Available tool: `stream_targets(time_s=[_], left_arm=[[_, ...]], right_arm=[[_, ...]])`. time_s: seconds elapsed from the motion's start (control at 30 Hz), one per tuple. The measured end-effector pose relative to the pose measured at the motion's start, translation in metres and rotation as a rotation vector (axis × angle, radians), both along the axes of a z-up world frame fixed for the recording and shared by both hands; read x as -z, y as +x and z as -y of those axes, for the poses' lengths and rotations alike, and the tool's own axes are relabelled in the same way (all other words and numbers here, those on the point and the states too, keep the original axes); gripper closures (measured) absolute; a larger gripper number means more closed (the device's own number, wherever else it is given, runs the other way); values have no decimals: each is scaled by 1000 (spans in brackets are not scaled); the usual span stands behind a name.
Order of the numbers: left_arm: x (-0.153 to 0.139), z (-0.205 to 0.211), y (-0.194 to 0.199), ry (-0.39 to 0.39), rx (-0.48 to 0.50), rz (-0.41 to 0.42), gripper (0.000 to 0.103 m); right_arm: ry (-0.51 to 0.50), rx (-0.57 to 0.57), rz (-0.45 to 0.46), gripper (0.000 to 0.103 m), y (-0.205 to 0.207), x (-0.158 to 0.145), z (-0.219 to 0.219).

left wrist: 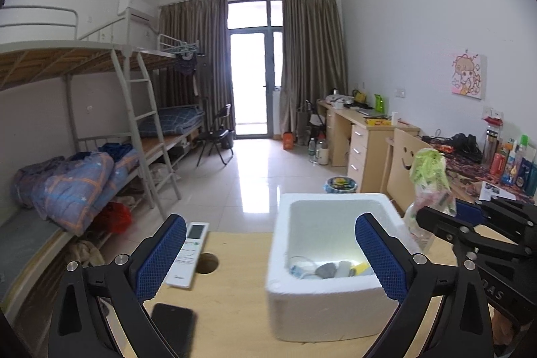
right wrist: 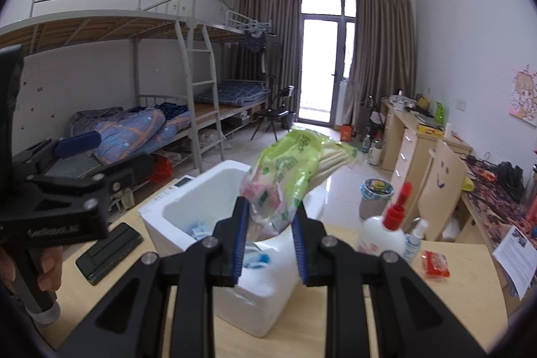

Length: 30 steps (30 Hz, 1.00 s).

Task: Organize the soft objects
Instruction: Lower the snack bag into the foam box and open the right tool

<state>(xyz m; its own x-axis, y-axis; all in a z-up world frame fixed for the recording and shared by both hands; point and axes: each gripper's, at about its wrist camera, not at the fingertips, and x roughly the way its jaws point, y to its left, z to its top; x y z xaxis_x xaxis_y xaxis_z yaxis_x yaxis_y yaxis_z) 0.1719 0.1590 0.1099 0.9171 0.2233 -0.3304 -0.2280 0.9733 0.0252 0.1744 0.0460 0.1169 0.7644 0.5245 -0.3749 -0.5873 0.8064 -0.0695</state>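
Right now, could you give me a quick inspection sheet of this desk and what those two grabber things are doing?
Surface: light wooden desk, round cable hole.
Job's things: green plastic packet held above white foam box; small items inside.
Clutter: remote, black phone, white bottle, spray bottle, red packet.
Grippers: left hand-held gripper open, empty; right hand-held gripper shut on the packet.
Cables: nothing seen on this desk.
Surroundings: bunk beds, curtains, balcony door.

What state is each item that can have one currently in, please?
Right gripper: shut on green plastic bag.
Green plastic bag: lifted, crumpled, above foam box.
Left gripper: open, holding nothing.
Foam box: lidless, small items inside.
Phone: screen dark, lying flat.
Glue bottle: upright, red cap on.
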Motion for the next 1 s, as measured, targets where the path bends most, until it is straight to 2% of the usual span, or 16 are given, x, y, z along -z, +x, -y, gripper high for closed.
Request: stream_targets(time_s=[0.4, 0.8, 0.93, 1.0], left_arm=[[0, -35, -28, -1, -116, 21, 2], [3, -48, -35, -4, -147, 30, 2], [3, -48, -35, -7, -145, 35, 2], [2, -47, -35, -5, -143, 35, 2]], right_arm=[[6, -102, -34, 74, 11, 4, -39], [2, -84, -47, 74, 23, 10, -48], [1, -69, -82, 69, 29, 14, -55], [-4, -67, -93, 55, 33, 16, -56]])
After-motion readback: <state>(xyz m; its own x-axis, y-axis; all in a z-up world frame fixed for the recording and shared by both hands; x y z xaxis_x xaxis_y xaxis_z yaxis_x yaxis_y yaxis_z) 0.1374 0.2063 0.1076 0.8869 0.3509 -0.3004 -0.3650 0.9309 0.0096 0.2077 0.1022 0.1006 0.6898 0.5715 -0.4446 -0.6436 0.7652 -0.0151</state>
